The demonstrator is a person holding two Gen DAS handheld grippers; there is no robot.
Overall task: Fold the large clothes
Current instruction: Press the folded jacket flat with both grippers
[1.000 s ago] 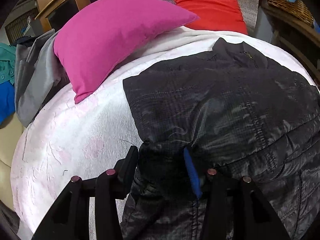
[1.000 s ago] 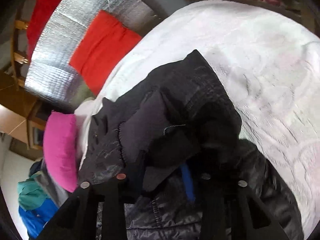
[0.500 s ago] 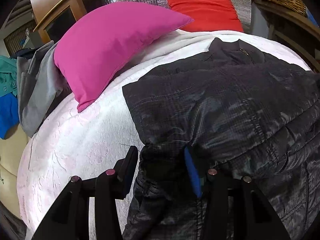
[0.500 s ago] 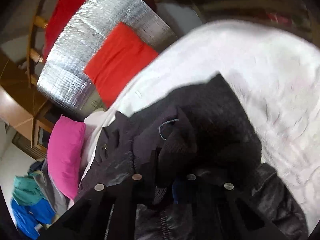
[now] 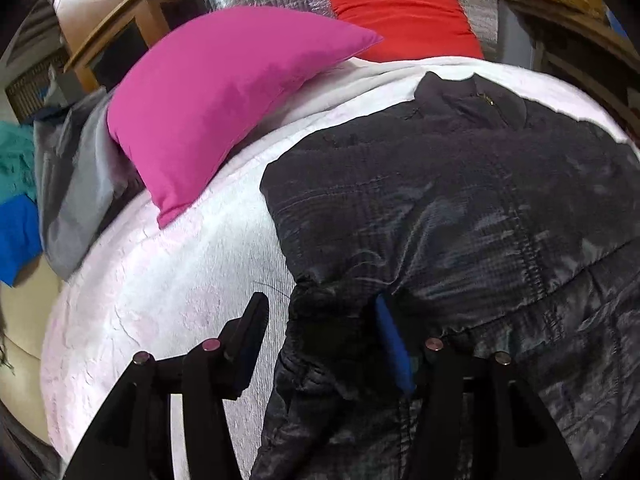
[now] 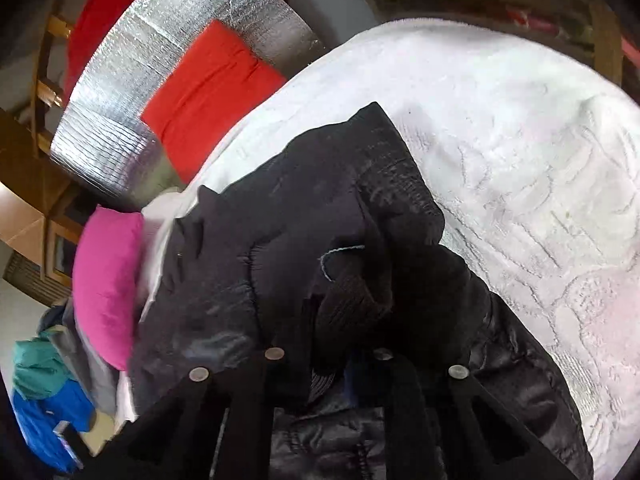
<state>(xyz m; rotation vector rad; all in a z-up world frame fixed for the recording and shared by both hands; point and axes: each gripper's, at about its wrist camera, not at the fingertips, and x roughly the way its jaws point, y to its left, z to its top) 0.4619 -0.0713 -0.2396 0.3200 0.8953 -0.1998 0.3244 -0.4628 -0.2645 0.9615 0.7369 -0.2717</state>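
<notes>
Jacket [image 5: 460, 216] is spread across the white bedspread [image 5: 168, 288], collar up near the red cushion [image 5: 404, 16], pink pillow [image 5: 224, 92] off to its left. My left gripper [image 5: 320, 320] is opening: the blue-padded finger [image 5: 390, 336] sits against the jacket's edge fold, the other one is off over bare bedspread, so no pinch there. My right gripper [image 6: 328, 360] is nearly closed, pinching the ribbed cuff [image 6: 352, 300] of a sleeve bunched on the jacket.

Jacket [image 5: 460, 216] lies on the bed cover [image 5: 168, 288], one pillow [image 5: 216, 96] to its left, another pillow [image 5: 404, 16] behind, clothes pile [image 5: 60, 184] far left.
</notes>
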